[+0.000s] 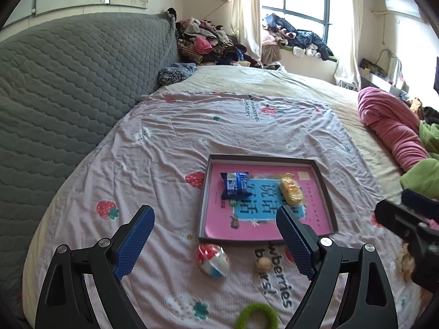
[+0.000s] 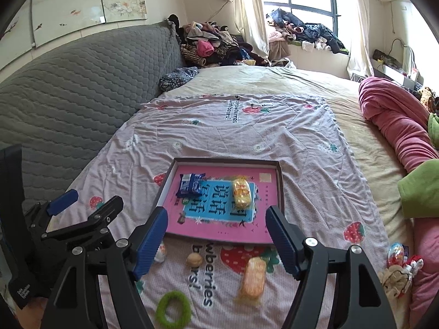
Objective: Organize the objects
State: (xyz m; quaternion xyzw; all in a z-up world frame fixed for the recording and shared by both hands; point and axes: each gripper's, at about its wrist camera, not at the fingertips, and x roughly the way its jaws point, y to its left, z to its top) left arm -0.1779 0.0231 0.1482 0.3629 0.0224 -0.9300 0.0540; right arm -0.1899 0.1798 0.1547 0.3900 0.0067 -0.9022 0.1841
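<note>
A shallow dark-rimmed tray [image 1: 323,175] [image 2: 280,181] with a pink and blue printed base lies on the bedspread. A blue snack packet [image 1: 235,184] [image 2: 190,184] and a yellow wrapped cake [image 1: 291,189] [image 2: 242,193] lie in it. In front of the tray lie a red-white-blue egg toy [image 1: 213,256], a small walnut-like ball [image 1: 263,263] [image 2: 194,260], an orange wrapped cake [image 2: 253,277] and a green fuzzy ring [image 1: 256,316] [image 2: 173,309]. My left gripper [image 1: 215,237] is open and empty above the egg toy. My right gripper [image 2: 216,237] is open and empty above the orange cake.
A grey quilted headboard [image 1: 68,96] runs along the left. Rolled pink [image 1: 392,128] and green blankets [image 2: 419,189] lie on the right. Another foil egg [image 2: 395,253] and small trinkets [image 2: 397,277] lie at the right edge. Clothes are piled [image 1: 203,44] by the window.
</note>
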